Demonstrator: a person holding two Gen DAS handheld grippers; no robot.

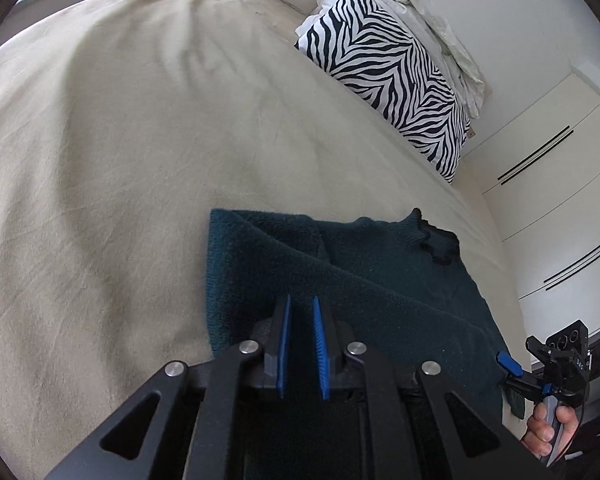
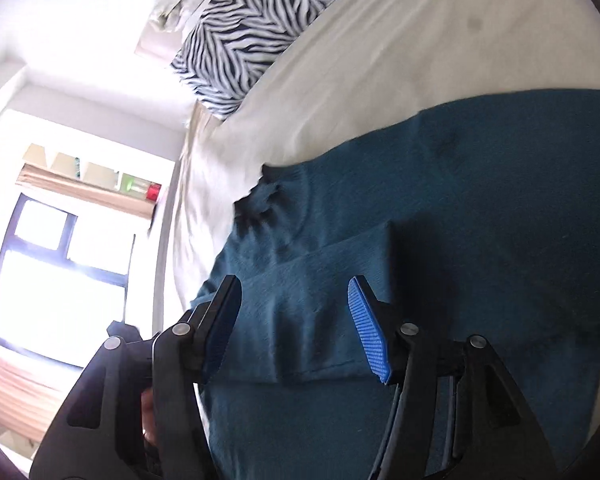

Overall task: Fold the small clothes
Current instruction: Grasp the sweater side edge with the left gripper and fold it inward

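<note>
Two grippers: both over one garment on the bed.
Sweater (image 1: 380, 280): dark teal knit, lying flat in the lower middle of the left wrist view; a darker collar at its upper right; one part is folded over the body as a diagonal band.
Sweater surface: fuzzy, with soft creases; a hem edge crosses the lower middle of the right wrist view.
Bed sheet (image 1: 120, 140): beige, wrinkled, under the sweater.
Left gripper (image 1: 302, 304): clenched, its blue pads nearly together with only a thin slit between them and no cloth in it, above the sweater's lower left part.
Right gripper (image 2: 296, 292): released, jaws well apart, the folded band between them but not pressed.
Zebra pillow (image 1: 388, 76): upper right, well apart from the sweater.
Hand (image 1: 548, 428): lower right corner, holding the right gripper's handle.
</note>
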